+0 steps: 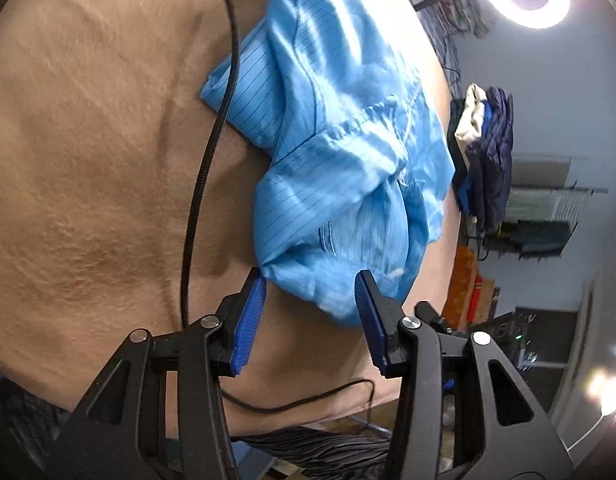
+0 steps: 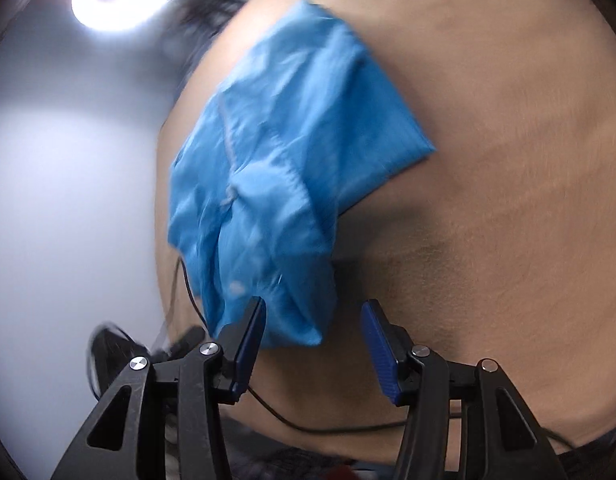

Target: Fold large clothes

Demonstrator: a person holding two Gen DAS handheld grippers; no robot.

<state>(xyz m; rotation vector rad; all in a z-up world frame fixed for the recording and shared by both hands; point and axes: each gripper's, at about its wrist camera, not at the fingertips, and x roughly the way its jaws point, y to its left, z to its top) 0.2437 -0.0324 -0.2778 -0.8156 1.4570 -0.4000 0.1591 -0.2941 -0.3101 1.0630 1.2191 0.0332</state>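
Fingers of the left gripper point(image 1: 309, 284) stand apart with nothing pinched, the near rounded end of the blue garment point(image 1: 331, 152) lying just beyond and between their tips; the right gripper point(image 2: 313, 314) is likewise parted and empty, the bundle's near corner beside its left finger point(image 2: 252, 332). Loosely folded, the garment rests on the tan tabletop point(image 1: 88, 160), its long axis running away from both grippers toward the far edge. Neither hand appears clearly nearer, though the right view is blurred.

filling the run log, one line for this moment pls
left gripper open | right gripper open | blue garment bunched on tan surface, unheld
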